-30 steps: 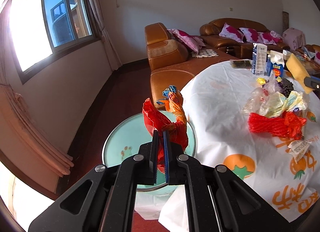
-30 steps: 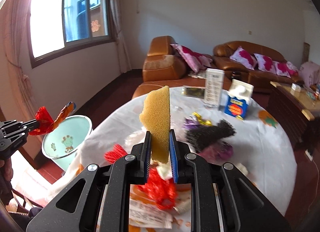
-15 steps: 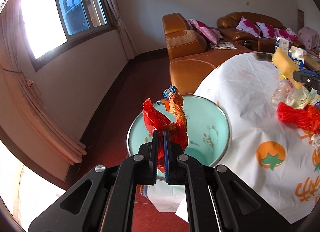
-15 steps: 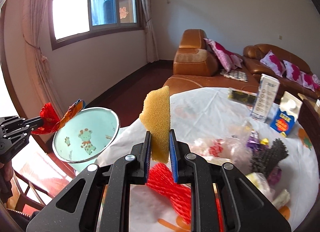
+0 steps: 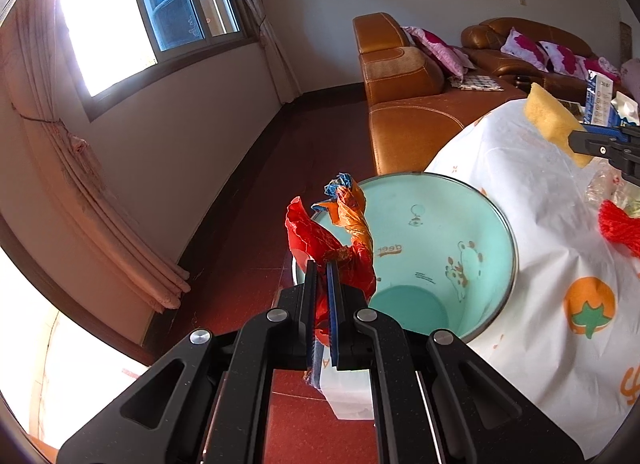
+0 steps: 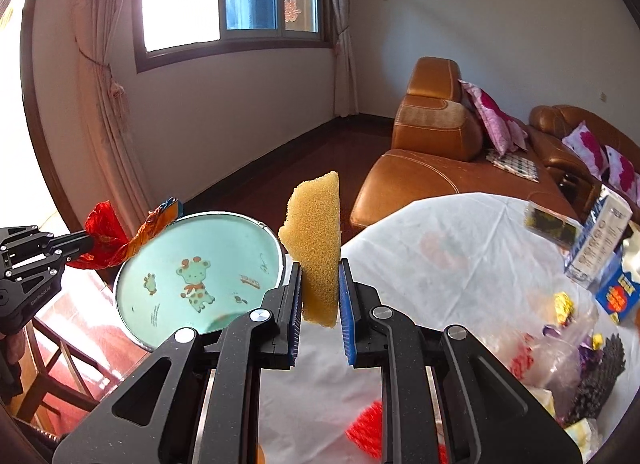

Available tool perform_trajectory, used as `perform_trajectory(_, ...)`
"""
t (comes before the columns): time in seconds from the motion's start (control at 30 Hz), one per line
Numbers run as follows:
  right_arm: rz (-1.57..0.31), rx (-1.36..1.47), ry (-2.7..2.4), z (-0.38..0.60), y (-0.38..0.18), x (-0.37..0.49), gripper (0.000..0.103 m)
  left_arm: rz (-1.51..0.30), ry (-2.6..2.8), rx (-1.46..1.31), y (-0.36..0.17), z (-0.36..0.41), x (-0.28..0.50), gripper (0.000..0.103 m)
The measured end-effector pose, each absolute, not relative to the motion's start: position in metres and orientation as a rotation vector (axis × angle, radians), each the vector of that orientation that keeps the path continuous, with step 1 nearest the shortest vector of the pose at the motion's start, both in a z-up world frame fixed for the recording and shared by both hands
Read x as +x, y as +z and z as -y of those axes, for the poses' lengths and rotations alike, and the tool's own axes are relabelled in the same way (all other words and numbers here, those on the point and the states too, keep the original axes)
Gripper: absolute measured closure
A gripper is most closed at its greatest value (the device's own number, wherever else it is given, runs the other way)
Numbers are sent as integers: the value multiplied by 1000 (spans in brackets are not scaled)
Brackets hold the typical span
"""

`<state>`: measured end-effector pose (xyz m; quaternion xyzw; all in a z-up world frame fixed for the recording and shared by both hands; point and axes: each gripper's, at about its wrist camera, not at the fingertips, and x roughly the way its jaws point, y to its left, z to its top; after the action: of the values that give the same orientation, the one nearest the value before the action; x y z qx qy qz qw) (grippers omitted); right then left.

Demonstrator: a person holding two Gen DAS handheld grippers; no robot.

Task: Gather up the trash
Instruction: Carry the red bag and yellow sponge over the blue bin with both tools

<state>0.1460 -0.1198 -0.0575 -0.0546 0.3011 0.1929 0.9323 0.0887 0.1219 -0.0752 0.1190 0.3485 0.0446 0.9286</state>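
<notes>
My left gripper [image 5: 322, 264] is shut on a crumpled red and orange wrapper [image 5: 336, 240], held over the near rim of a pale green bin [image 5: 440, 240] with cartoon animals inside. My right gripper [image 6: 319, 264] is shut on an upright yellow sponge [image 6: 316, 240], hovering at the table's edge just right of the bin [image 6: 192, 276]. In the right wrist view the left gripper [image 6: 86, 242] and its wrapper [image 6: 116, 240] sit at the bin's left rim. The left wrist view catches the sponge [image 5: 554, 123] in the right gripper [image 5: 576, 141] at far right.
The table [image 6: 440, 248] wears a white cloth with orange prints and carries red netting [image 5: 620, 225], plastic bags, a black brush [image 6: 600, 376] and cartons [image 6: 600, 240]. Brown leather sofas [image 6: 432, 151] stand behind. A wooden chair [image 6: 60, 360] and red floor lie below the bin.
Both grippers have swung left toward the bin, which now looms larger. The wrapper now hangs over the bin's rim and the sponge has come up beside it. Both grips are unchanged.
</notes>
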Motion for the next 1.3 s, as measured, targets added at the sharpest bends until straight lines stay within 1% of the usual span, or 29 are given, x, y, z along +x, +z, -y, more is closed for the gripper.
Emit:
perform_trajectory(0.53,-664,-182,446,80,-77,176,85,-740,111,217,-80,-132,97,98)
perform_trajectory(1.3,-679,-224,491,56,-85,180,85,-724,109,195,-77,-132,96,98)
